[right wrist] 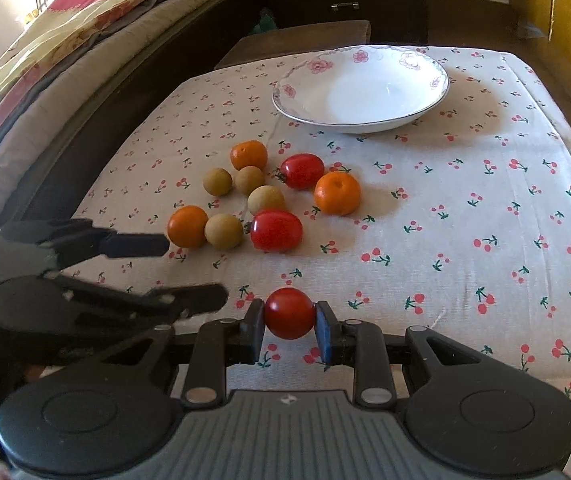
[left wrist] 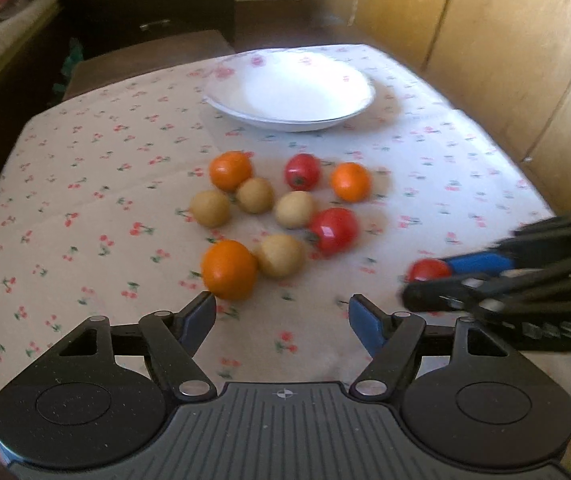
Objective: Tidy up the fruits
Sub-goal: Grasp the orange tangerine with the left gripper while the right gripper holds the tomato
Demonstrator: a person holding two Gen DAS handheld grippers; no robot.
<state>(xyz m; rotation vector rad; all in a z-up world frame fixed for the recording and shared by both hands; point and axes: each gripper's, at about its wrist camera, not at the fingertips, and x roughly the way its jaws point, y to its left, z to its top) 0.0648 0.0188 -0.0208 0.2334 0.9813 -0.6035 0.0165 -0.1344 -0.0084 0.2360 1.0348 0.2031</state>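
The right gripper (right wrist: 289, 314) is clamped on a small red tomato (right wrist: 289, 313), just above the cherry-print tablecloth (right wrist: 465, 216). The left gripper (left wrist: 281, 312) stands open with nothing between its fingers, its left fingertip beside the nearest orange (left wrist: 229, 269). The remaining fruits lie clustered before the empty white bowl (right wrist: 417, 116).

Cloth over my table (right wrist: 465, 208): matt woven cotton look, printed with cherries, faintly creased. Bowl (right wrist: 365, 92) reads as glazed ceramic, glossy white with a floral rim. The red tomato (right wrist: 289, 313) in my right gripper (right wrist: 290, 326) is smooth and shiny; the oranges (left wrist: 229, 269) look finely dimpled, the tan fruits (left wrist: 281, 255) dull and rough-skinned. Gripper bodies are matt black plastic with metal pivot pins and blue rubbery pads (left wrist: 365, 322). Behind, satin-finished wooden panels (left wrist: 505, 60).
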